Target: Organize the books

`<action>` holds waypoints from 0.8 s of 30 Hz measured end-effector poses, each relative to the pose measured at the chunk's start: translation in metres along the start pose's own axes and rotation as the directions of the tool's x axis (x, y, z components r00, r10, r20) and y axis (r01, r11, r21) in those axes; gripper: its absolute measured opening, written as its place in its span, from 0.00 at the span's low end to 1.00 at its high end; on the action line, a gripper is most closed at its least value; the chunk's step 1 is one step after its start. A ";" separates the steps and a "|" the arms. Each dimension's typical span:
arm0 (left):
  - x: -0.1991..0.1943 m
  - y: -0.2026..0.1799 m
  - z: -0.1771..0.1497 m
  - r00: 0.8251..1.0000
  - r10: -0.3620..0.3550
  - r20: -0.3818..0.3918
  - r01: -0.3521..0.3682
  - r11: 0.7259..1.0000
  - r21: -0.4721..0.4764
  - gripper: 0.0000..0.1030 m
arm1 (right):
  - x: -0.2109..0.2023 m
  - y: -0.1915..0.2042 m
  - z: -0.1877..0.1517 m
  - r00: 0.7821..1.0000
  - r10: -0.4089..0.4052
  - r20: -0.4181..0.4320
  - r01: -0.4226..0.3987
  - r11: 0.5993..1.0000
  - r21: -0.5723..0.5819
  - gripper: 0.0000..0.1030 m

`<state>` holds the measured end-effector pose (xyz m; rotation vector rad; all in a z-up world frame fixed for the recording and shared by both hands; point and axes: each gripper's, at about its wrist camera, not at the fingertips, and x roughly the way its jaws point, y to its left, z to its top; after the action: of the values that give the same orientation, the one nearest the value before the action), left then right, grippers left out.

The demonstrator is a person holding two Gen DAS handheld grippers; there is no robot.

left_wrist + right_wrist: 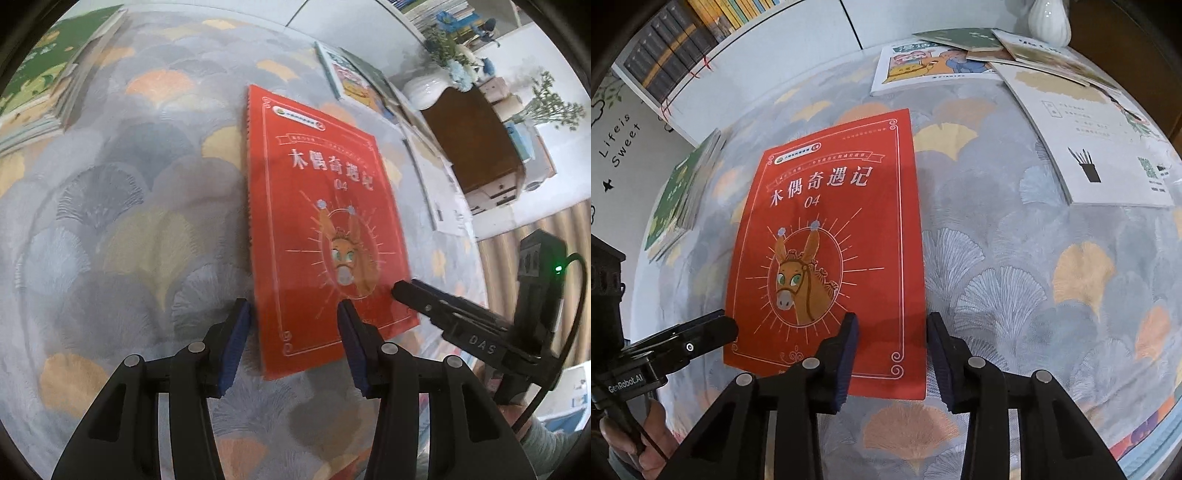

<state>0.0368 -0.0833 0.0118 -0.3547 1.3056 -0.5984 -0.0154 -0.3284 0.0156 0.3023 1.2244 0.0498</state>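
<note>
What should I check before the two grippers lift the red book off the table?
1. Red book lies flat, cover up, nothing on it: ok.
2. Left gripper is open, astride the book's left edge: ok.
3. Right gripper is open, astride the book's right edge: ok.
4. A pad is under the book's edge: cannot tell.
5. Top of the stack of books is free: ok.

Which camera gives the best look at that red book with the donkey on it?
The right wrist view: the red book faces the camera squarely, title and donkey sharp. The left wrist view shows it slanted and blurrier, its near edge partly hidden by gripper fingers.
</note>
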 end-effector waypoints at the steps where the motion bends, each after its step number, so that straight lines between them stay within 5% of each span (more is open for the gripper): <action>1: -0.001 0.002 0.001 1.000 -0.015 0.003 0.015 1.000 -0.014 0.43 | -0.001 -0.002 -0.001 1.000 0.006 0.002 -0.006 1.000 0.005 0.37; 4: -0.009 0.016 0.003 0.984 -0.175 0.044 0.179 0.977 -0.117 0.41 | -0.001 -0.003 -0.003 1.000 0.008 0.006 -0.008 1.000 0.015 0.37; 6: -0.016 0.024 0.004 0.934 -0.345 0.095 0.357 0.912 -0.201 0.37 | 0.001 -0.002 -0.003 1.000 0.018 0.001 -0.018 0.999 0.034 0.37; 8: -0.020 0.023 0.006 0.918 -0.379 0.115 0.396 0.894 -0.208 0.36 | 0.001 -0.005 -0.003 0.999 0.047 -0.007 -0.047 0.997 0.069 0.38; 15: -0.012 0.000 0.009 0.970 -0.233 0.064 0.239 0.964 -0.116 0.21 | 0.000 -0.010 -0.004 0.996 0.084 -0.012 -0.082 0.991 0.108 0.38; 18: -0.002 -0.018 0.010 0.997 -0.047 0.053 0.047 0.999 0.003 0.09 | 0.000 -0.010 -0.004 0.996 0.088 -0.015 -0.086 0.990 0.109 0.38; 24: 0.010 -0.025 0.022 0.988 -0.154 0.026 0.154 0.988 -0.018 0.09 | 0.001 -0.022 0.001 0.987 0.157 -0.024 -0.151 0.974 0.172 0.38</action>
<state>0.0546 -0.1112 0.0230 -0.4809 1.2691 -0.7093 -0.0172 -0.3493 0.0096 0.5470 1.2427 0.0861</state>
